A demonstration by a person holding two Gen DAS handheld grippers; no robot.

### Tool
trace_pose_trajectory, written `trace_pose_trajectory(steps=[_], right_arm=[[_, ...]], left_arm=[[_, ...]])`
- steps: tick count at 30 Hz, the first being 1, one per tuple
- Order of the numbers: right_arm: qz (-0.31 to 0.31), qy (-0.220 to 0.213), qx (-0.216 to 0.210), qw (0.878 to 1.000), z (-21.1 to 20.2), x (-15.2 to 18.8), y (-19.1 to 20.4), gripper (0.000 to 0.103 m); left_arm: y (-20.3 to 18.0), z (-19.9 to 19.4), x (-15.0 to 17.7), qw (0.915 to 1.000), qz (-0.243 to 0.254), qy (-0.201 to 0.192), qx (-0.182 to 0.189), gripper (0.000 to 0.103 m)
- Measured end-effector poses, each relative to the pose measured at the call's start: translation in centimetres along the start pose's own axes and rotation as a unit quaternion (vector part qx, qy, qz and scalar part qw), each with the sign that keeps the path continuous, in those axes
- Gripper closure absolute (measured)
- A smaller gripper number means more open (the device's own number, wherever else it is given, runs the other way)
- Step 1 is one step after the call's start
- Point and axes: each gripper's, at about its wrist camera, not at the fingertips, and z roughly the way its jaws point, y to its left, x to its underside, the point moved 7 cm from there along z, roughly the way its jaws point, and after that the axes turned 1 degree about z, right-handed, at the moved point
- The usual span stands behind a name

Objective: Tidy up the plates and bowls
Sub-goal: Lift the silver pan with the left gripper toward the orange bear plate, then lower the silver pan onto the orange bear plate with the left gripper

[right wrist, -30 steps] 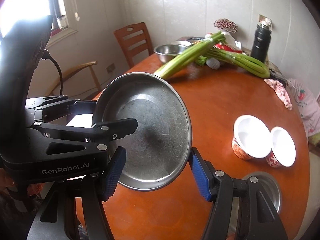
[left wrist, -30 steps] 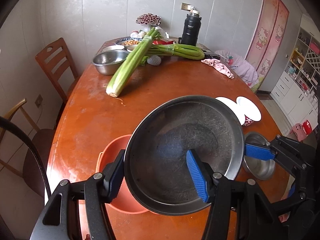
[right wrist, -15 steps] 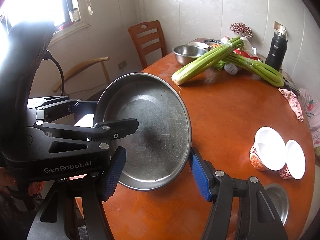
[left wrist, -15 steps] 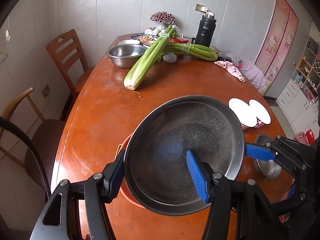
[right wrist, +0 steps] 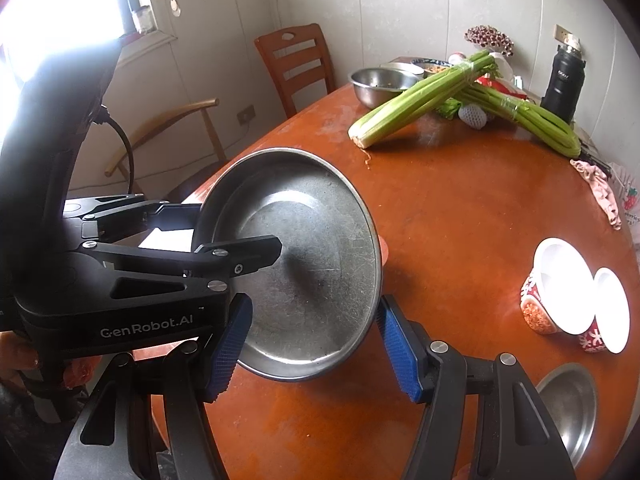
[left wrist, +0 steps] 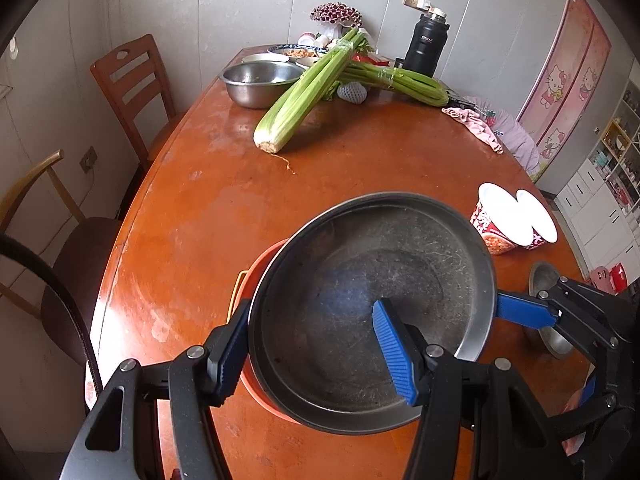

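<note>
A large round steel plate [left wrist: 368,304] is held in the air, tilted. My left gripper [left wrist: 316,352] is shut on its near rim, one finger inside and one outside. In the right wrist view the plate [right wrist: 296,264] sits between the spread fingers of my right gripper [right wrist: 312,350], which is open. The right gripper's blue pad [left wrist: 520,312] lies at the plate's right rim. An orange bowl [left wrist: 260,276] sits on the table under the plate. Two red-patterned white bowls [right wrist: 560,292] and a small steel bowl [right wrist: 568,408] stand to the right.
A brown oval table [left wrist: 208,216] carries celery bundles [left wrist: 304,96], a steel mixing bowl [left wrist: 260,80], a black flask [left wrist: 428,46] and a pink cloth [left wrist: 476,126] at the far end. Wooden chairs [left wrist: 132,84] stand along the left edge.
The plate and both grippers have risen and pulled back from the table. The orange bowl shows less under the plate. The grips on the plate look unchanged.
</note>
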Motion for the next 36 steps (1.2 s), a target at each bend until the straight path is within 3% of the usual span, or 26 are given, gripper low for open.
trace_pose_trajectory(steps=[36], right_arm=[[0.010, 0.040, -0.007, 0.999, 4.6, 0.4, -0.3, 0.036]], left_arm=[[1.7, 5.3, 0.7, 0.9990, -0.011, 0.043, -0.001, 0.044]])
